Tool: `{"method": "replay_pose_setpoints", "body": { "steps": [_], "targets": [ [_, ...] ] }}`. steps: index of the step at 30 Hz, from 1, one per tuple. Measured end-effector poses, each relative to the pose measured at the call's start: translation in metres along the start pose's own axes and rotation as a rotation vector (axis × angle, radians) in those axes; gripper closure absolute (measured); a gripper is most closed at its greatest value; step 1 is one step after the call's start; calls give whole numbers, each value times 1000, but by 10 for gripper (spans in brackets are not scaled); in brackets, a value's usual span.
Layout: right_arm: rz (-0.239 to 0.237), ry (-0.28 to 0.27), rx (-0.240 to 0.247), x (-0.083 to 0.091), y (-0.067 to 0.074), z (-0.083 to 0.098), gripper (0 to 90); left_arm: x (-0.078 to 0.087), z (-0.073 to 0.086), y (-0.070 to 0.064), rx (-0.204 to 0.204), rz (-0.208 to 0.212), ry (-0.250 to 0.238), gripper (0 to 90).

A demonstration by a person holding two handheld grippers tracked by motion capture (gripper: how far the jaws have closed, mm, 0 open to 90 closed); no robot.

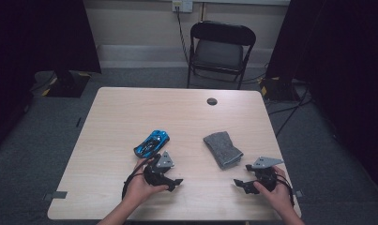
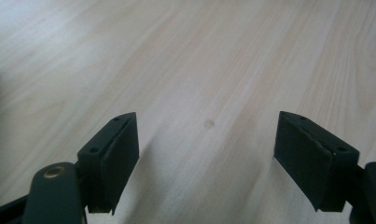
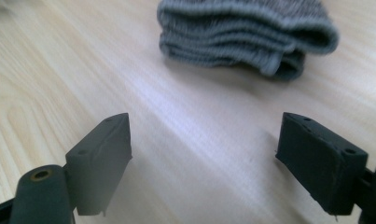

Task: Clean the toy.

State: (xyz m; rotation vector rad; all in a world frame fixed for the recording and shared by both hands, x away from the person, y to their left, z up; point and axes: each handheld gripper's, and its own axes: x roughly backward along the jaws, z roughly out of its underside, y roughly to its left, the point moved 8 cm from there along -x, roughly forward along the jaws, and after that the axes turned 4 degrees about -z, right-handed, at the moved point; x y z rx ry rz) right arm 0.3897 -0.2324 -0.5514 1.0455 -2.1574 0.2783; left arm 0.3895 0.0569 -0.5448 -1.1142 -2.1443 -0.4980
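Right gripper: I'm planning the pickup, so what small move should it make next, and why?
Probably ease the right gripper forward toward the folded grey cloth. Its jaws stand open with only bare table between them, and the cloth lies just ahead, untouched. In the high view the cloth sits just beyond that gripper.

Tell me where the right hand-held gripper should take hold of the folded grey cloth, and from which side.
Probably at the folded cloth's near, layered end, which faces the right hand-held gripper. Its jaws stand open over bare table. Come in low and level from the person's side, so the jaws close top and bottom on the whole stack.
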Motion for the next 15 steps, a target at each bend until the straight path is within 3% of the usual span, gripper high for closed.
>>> {"method": "replay_pose_setpoints", "body": {
  "steps": [4,5,8,15],
  "targets": [
    [15,6,34,-1,2,3,157,-3,3,-3,-27,-3,12,218],
    [19,-16,28,-2,3,4,143,-5,5,-4,-33,8,20,204],
    [30,-5,56,-3,5,5,137,-7,5,-7,-30,26,5,163],
    [25,-7,56,-2,5,5,137,-9,6,-7,-37,41,-13,129]
  ]
}}
